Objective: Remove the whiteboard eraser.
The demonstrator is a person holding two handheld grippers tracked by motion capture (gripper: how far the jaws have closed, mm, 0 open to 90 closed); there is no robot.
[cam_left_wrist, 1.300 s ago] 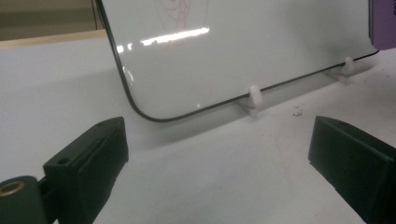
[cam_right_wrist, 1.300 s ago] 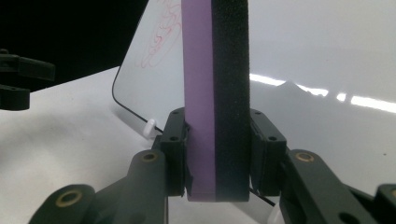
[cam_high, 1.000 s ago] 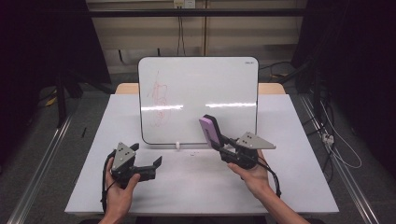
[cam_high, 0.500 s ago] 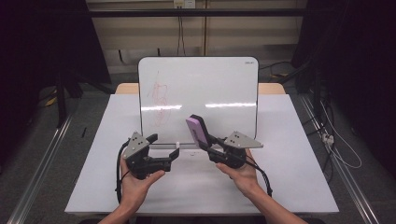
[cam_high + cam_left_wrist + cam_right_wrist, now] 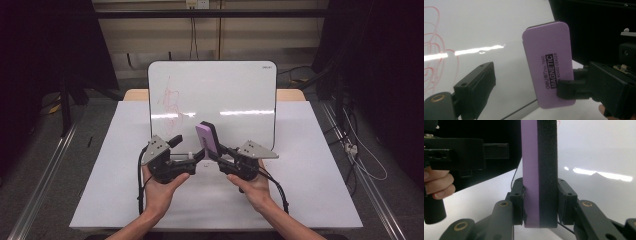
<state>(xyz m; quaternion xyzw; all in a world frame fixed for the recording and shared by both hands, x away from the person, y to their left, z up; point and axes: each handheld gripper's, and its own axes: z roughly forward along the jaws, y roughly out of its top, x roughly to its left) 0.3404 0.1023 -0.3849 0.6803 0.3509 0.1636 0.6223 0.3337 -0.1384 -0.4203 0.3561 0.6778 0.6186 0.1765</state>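
Observation:
A purple magnetic whiteboard eraser with a black felt side stands upright in my right gripper, in front of the whiteboard. In the right gripper view the gripper is shut on the eraser's lower end, one pad on the purple face and one on the felt. My left gripper faces it from the left, open. Its jaws have just been closing a little, and no pad presses on anything. In the left gripper view the eraser's printed face is close ahead, right of one left finger.
The whiteboard stands upright at the back middle of the white table, with a red scribble on its left part. Cables trail from both grippers toward the person. Dark floor and rails flank the table.
My left gripper has moved right and up, close to the eraser. My right gripper has carried the eraser left, toward the table's middle.

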